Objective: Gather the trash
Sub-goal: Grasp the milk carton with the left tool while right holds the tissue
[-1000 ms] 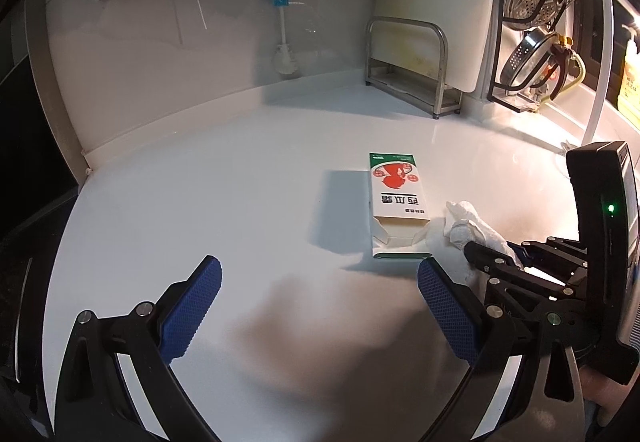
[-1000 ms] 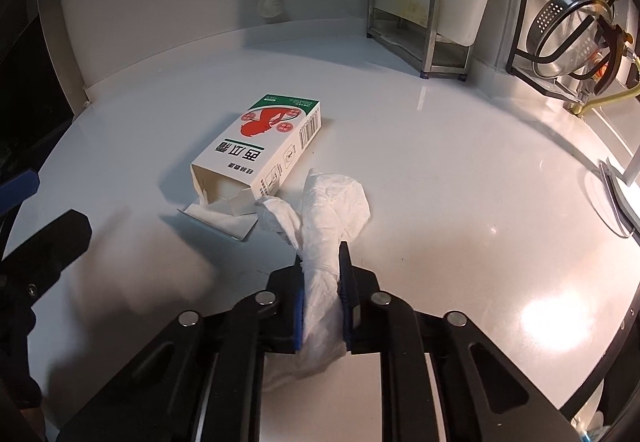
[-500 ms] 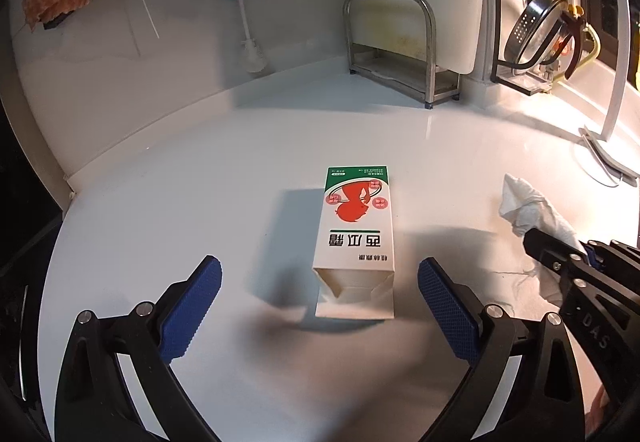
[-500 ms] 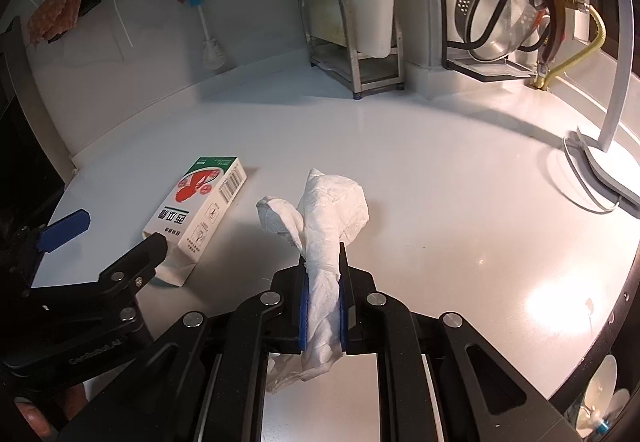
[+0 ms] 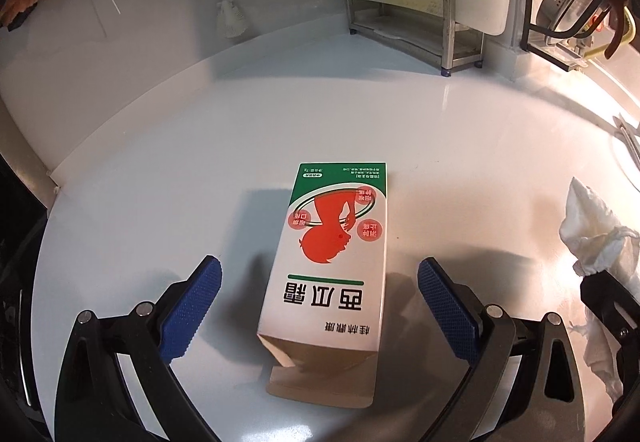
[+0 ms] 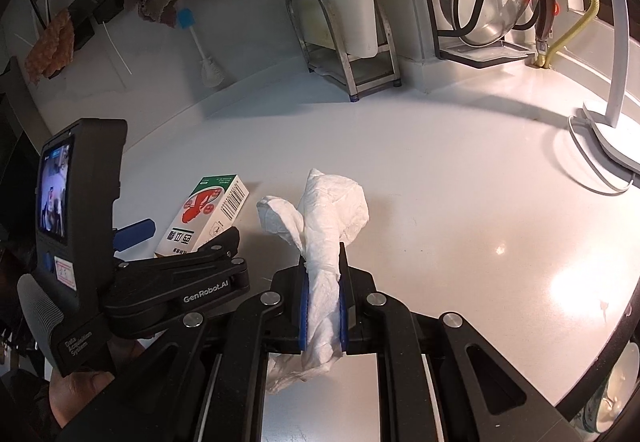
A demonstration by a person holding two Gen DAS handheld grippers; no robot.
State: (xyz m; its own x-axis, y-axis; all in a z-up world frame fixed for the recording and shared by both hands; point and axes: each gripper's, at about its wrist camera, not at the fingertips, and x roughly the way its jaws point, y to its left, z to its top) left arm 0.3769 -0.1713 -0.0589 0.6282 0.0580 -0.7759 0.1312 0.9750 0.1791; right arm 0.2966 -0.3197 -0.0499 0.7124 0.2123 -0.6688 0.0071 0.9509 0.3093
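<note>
The white counter [image 5: 460,130] carries one piece of trash not yet picked up: the opened carton [image 5: 332,274], lying flat at the centre of the left wrist view with its torn end toward the camera. The left gripper [image 5: 320,306] is spread wide, its blue pads [image 5: 192,306] flanking the carton at 9 and 3 o'clock without touching, so by my judgement closing on it is the step in hand. The crumpled tissue [image 6: 320,242] is already collected, pinched in the right gripper [image 6: 322,306], lifted at centre. No bin appears, so dropping both remains. The right wrist view alone shows the left gripper's body [image 6: 80,242] at 9 o'clock and a lamp base [image 6: 612,138] at 2 o'clock; the left view shows the carton's print.
</note>
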